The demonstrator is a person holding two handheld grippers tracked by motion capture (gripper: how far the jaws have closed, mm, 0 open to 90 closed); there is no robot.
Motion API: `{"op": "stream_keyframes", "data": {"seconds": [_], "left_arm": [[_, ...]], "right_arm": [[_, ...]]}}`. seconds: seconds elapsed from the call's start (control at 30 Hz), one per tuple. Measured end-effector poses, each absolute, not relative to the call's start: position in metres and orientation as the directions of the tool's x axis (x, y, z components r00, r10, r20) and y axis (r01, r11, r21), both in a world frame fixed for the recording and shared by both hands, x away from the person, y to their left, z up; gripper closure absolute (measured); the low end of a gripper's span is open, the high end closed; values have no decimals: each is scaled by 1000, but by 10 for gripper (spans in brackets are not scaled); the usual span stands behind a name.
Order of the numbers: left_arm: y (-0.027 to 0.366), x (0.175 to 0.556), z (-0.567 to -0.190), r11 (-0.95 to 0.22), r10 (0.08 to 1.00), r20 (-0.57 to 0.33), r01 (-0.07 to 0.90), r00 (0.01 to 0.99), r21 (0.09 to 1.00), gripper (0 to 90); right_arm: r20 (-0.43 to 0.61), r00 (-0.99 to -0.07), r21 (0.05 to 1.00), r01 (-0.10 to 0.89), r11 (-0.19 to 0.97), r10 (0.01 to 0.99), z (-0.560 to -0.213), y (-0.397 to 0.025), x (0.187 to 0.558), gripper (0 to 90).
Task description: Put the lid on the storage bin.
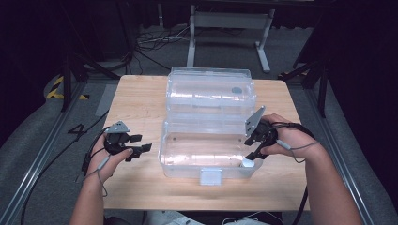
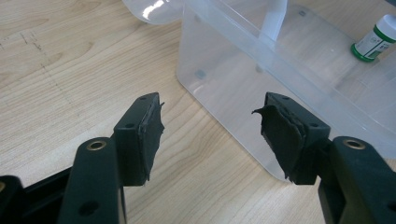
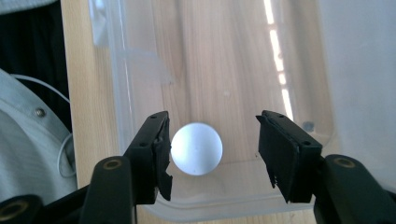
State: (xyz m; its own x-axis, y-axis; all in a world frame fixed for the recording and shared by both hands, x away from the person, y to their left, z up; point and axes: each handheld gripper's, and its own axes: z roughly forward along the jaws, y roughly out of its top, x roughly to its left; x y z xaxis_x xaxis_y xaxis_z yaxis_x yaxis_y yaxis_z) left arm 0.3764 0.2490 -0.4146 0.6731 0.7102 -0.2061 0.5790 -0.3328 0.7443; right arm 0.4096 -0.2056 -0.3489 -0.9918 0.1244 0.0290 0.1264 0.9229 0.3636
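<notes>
A clear plastic box stands open in the middle of the wooden table, its lid folded back behind it. A small bottle with a white cap and green label stands in the box's front right corner. My right gripper reaches down into that corner, open. Its jaws straddle the cap in the right gripper view; the left pad is close to the cap and the right pad stands apart from it. My left gripper hovers left of the box, open and empty.
A white latch hangs on the box's front wall. A round grey mark shows on the lid. Bare tabletop lies left and right of the box. Beyond the table are a white metal frame and cables on the floor.
</notes>
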Motion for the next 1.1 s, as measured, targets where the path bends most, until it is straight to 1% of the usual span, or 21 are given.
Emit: {"op": "stream_keyframes", "data": {"seconds": [0.2, 0.37, 0.63, 0.83, 1.1], "left_arm": [[250, 375, -413, -326, 711, -209, 578, 672, 748, 390], [249, 373, -412, -325, 703, -211, 570, 680, 754, 391], [250, 367, -411, -325, 700, -209, 565, 683, 758, 391], [252, 362, -411, -315, 704, -213, 568, 677, 760, 392], [255, 356, -412, -313, 712, -211, 572, 670, 758, 392]], "right_arm": [[16, -991, 426, 129, 895, 135, -337, -206, 411, 443], [1, -989, 512, 125, 850, 145, -324, -204, 415, 446], [-16, -974, 597, 173, 783, 227, -302, -198, 426, 478], [-35, -963, 634, 186, 751, 269, -290, -193, 439, 504], [-64, -944, 689, 193, 699, 323, -277, -181, 460, 481]]}}
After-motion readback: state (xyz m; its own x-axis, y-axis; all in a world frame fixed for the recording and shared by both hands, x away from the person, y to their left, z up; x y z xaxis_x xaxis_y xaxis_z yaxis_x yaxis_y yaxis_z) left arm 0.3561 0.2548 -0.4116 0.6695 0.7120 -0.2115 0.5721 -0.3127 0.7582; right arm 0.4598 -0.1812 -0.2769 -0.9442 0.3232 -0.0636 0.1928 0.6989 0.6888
